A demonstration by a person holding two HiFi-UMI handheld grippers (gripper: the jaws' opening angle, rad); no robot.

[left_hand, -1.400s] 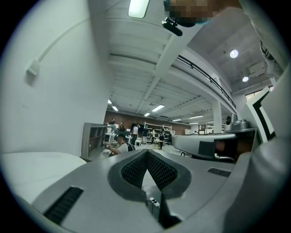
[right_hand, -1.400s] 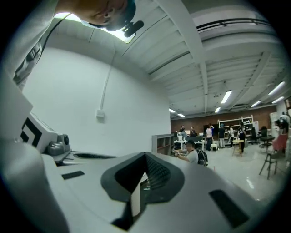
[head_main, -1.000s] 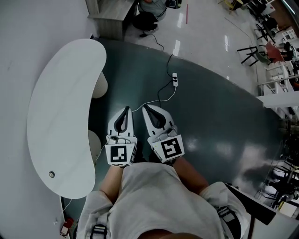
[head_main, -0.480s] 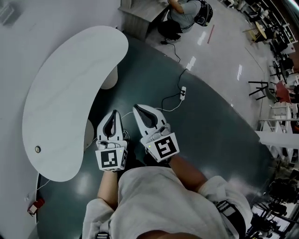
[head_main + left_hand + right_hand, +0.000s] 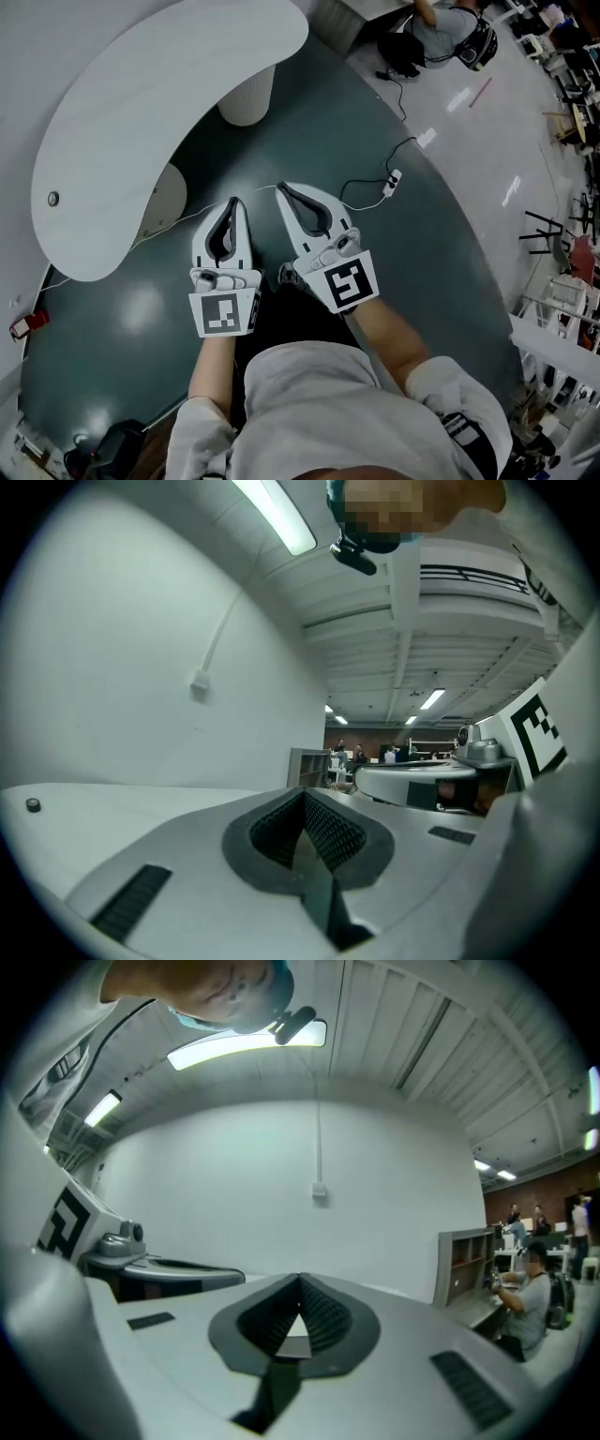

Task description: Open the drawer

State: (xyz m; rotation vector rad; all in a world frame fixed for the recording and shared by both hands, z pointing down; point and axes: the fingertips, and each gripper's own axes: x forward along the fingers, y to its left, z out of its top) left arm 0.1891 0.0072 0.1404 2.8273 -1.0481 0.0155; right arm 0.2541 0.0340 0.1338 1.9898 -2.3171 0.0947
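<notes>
The drawer cannot be made out in any view. The nearest piece of furniture that shows a front is a grey shelf unit [image 5: 461, 1262] [image 5: 307, 766], upright on the floor against the white wall [image 5: 281, 1185]. Its open shelves are too small for detail.

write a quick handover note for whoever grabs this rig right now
Left tongs: shut, nothing between them.
Right tongs: shut, nothing between them.
Position: both held side by side over the dark floor, next to the white curved table, touching nothing.
Drawer: not visible in any view.
Done: nothing yet; no drawer reached or opened.
Left: find the drawer, open one pair of tongs, close on the handle, and pull the drawer out.
</notes>
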